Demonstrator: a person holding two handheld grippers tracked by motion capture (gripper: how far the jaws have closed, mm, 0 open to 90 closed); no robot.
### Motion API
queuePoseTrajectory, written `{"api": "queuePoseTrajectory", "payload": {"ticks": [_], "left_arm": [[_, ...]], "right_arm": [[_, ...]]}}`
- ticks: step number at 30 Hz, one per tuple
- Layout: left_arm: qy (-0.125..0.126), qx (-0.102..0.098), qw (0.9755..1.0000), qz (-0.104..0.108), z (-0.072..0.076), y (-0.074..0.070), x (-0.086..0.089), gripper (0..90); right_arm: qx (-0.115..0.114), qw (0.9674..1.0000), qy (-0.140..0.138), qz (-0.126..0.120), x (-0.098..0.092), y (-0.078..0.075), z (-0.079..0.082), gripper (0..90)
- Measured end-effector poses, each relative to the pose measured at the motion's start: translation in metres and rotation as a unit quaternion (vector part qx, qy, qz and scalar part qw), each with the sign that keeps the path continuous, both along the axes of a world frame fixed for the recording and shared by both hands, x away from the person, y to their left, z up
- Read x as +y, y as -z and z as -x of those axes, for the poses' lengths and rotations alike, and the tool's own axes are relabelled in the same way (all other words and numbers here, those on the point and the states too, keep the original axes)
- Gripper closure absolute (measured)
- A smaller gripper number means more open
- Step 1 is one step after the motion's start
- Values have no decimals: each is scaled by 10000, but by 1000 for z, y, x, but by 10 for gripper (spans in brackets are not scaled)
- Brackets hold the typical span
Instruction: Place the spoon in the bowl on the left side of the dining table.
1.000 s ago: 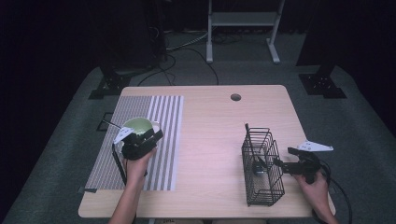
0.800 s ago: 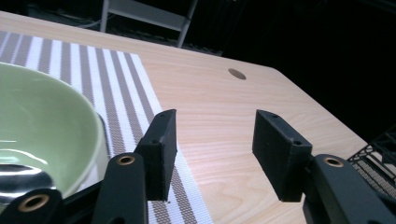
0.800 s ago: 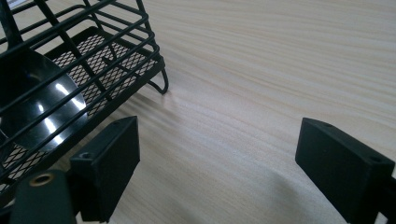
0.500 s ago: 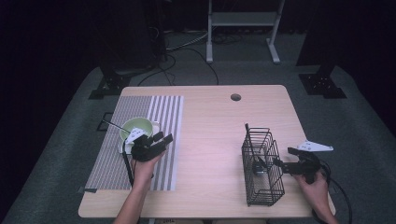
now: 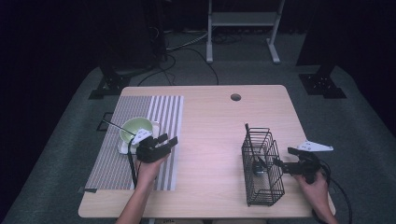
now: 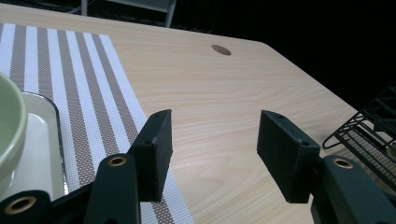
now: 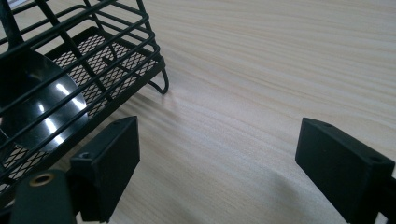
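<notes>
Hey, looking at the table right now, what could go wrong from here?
The left gripper, fingers open and empty, sits close beside the green bowl on its white tray; a careless swing might knock the bowl or drag the striped mat.

The right gripper is open right beside the wire basket; a nudge could tip it and the black spoon inside.

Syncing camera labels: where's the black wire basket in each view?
High view: wire basket stands at the right, near the front edge of the table top.
Left gripper view: wire basket at the right edge, cut off by the frame.
Right gripper view: wire basket in the upper left, a black spoon inside it.
Shared landmark: the light wood table top under it.
</notes>
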State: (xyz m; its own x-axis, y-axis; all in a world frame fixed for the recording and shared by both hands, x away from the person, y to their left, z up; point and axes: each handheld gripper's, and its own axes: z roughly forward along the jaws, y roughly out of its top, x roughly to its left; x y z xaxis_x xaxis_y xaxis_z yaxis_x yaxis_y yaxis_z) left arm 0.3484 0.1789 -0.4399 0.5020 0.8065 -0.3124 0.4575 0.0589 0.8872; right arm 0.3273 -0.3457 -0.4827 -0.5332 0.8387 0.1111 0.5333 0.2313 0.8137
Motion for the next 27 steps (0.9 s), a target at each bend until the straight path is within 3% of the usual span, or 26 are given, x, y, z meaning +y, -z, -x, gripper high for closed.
{"api": "queuePoseTrajectory", "payload": {"ticks": [15,27], "left_arm": [[220,106,9994,-226,1,7,-16,402],[516,244,9971,-509,1,14,-31,348]], "right_arm": [[-2,10000,2,9,0,0,0,129],[7,10000,11,13,0,0,0,128]]}}
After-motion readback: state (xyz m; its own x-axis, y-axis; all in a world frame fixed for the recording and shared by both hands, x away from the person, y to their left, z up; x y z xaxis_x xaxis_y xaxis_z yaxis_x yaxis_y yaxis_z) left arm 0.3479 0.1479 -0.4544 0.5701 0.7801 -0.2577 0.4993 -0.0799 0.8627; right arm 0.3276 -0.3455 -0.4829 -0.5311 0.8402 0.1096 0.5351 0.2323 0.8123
